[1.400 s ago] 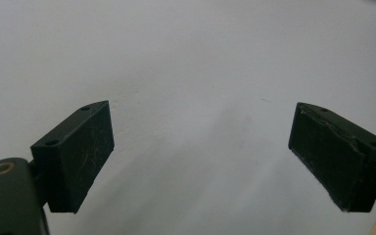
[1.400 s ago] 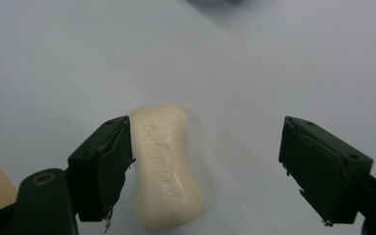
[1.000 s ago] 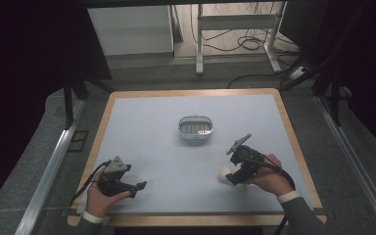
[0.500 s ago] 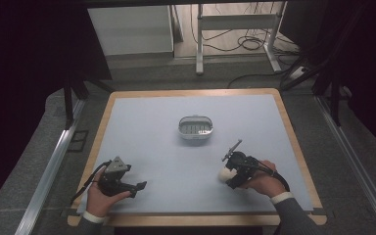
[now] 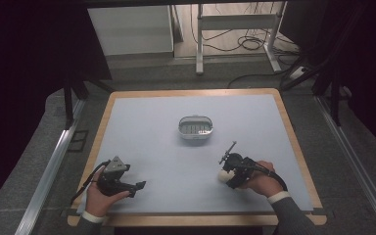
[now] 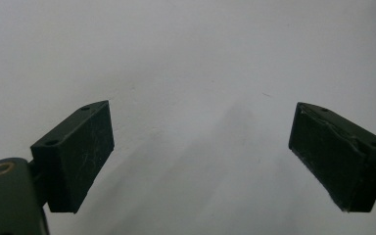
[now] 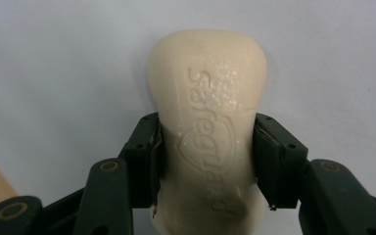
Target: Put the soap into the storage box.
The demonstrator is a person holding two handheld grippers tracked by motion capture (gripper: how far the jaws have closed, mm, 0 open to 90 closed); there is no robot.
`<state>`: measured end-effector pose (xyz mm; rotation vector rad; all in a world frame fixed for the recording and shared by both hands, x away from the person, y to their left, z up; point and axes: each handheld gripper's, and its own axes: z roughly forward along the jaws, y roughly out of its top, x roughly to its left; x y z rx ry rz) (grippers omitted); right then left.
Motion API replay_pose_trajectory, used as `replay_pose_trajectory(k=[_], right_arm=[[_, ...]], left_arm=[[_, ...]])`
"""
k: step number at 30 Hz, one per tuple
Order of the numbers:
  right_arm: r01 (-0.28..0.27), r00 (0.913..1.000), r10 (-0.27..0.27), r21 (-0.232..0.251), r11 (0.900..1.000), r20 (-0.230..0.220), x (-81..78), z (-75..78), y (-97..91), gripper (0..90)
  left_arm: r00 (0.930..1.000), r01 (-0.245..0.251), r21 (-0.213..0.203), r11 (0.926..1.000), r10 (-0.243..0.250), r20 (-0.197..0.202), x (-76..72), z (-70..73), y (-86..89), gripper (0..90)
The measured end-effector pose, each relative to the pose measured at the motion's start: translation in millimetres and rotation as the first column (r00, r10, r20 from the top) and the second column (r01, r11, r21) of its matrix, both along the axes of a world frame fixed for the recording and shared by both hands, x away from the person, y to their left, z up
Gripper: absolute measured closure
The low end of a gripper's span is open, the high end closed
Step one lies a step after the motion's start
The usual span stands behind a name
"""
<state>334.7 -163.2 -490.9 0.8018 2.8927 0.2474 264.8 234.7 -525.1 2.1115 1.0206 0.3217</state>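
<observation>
Between your right gripper point(image 7: 205, 161)'s black jaws, which have just been closing, sits the cream, embossed bar of soap point(image 7: 208, 127), clamped at its waist, flat on the pale blue tabletop point(image 5: 152, 137). Your left gripper point(image 6: 200, 156)'s jaws stand apart.

the table point(image 5: 142, 127) has lots of open room. the one thing standing in the way is a small metal dish point(image 5: 195, 127) in the middle. there is wide bare space to its left, to its right and behind it. the left gripper point(image 5: 136, 186) has clear table ahead of it, with nothing between its jaws. the right gripper point(image 5: 222, 175) is near the front edge, and its jaws are blocked by a bar of soap point(image 7: 208, 127), which seems to lie on the table.
</observation>
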Motion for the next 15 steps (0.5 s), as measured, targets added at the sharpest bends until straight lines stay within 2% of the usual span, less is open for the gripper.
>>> replay_pose_trajectory(k=[2, 5, 10, 15], right_arm=[[-0.021, 0.9997, 0.021, 0.009, 0.9997, 0.012, -0.9, 3.3, -0.5, 49.0], [-0.023, 0.9995, 0.023, 0.025, 0.9994, 0.021, -0.6, 10.2, -2.4, 49.0], [0.007, 0.9993, -0.009, 0.059, 0.9983, 0.036, 5.0, 20.7, -10.2, 49.1], [0.013, 0.9986, -0.018, 0.085, 0.9963, 0.051, 8.1, 29.2, -13.8, 49.1]], left_arm=[[1.0, -0.002, -0.001, 1.0, 0.002, 0.001, 0.3, -0.1, 1.1, 10.1], [1.0, -0.005, 0.007, 1.0, 0.005, 0.0, 0.9, -0.6, 1.7, 10.0], [1.0, -0.008, 0.002, 1.0, 0.008, 0.003, 0.0, 0.8, 2.8, 10.0], [0.9999, -0.009, 0.002, 1.0, 0.009, 0.005, 0.1, 1.3, 3.8, 10.0]])
